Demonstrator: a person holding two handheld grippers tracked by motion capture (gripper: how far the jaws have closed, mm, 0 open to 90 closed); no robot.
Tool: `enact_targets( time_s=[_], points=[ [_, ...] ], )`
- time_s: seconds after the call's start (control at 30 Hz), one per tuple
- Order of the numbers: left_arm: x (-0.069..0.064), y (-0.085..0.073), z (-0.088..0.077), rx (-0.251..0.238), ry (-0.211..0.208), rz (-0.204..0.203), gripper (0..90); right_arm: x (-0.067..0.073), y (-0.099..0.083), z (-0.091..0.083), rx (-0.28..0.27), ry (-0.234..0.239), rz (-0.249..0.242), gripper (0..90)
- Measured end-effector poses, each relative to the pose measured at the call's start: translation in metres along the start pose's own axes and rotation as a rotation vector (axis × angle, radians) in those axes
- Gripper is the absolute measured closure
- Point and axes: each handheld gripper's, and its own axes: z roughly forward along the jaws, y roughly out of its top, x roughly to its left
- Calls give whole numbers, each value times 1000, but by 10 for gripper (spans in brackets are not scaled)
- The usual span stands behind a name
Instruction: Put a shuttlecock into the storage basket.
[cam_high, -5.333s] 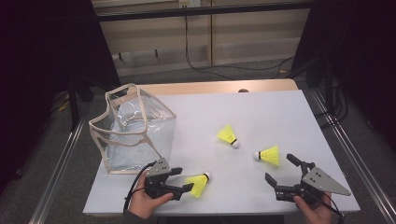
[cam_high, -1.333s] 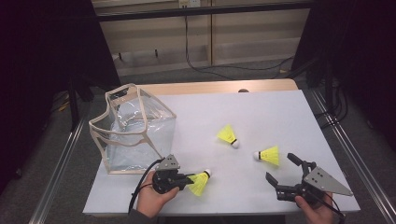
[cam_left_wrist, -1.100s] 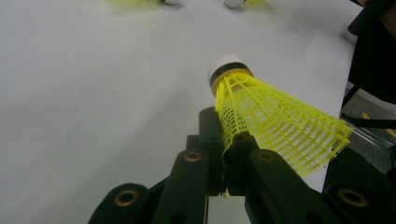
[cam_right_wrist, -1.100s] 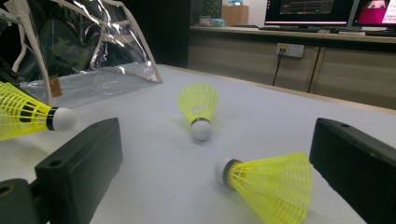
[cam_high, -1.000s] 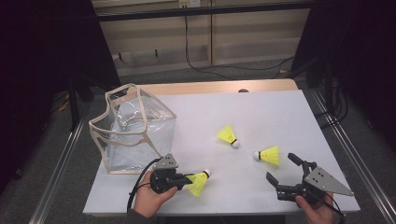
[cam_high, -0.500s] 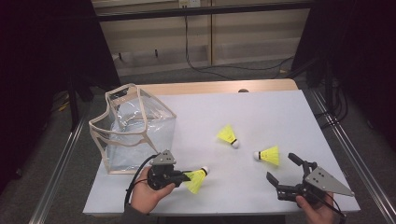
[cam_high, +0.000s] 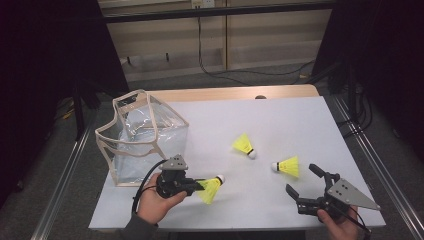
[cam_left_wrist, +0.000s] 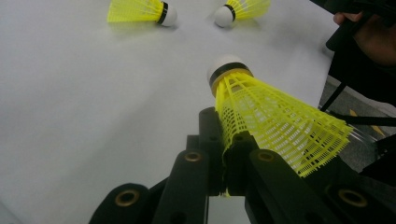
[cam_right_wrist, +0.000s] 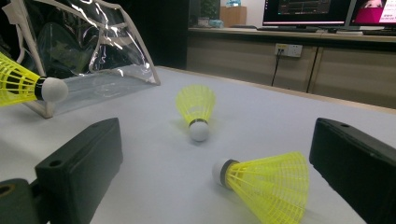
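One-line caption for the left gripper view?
Left hand-held gripper shut on a yellow mesh-skirted shuttlecock above the white table.

The bench (cam_high: 280, 125) is evenly lit from above; surroundings are left dark, shadows kept soft, glare seen on the clear bag (cam_high: 145, 135).

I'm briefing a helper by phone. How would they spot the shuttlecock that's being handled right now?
Start at the clear bag on the table's left side. Just in front of it, toward the person, the left gripper pinches a yellow shuttlecock by its skirt. The other two shuttlecocks lie free on the white tabletop; this one is clamped between black jaws.
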Motion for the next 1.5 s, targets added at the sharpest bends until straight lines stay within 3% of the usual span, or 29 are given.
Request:
enact_targets(
  time_s=[0.4, 1.0, 1.5],
  points=[
    [0, 17, -6, -1, 18, -12, 888, 0, 0, 0, 4, 2, -1, 24],
    [-2, 37, -15, -11, 20, 19, 888, 0, 0, 0, 3, 5, 2, 24],
    [0, 44, -21, -16, 28, 15, 888, 1, 0, 1, 0, 10, -3, 24]
  ],
)
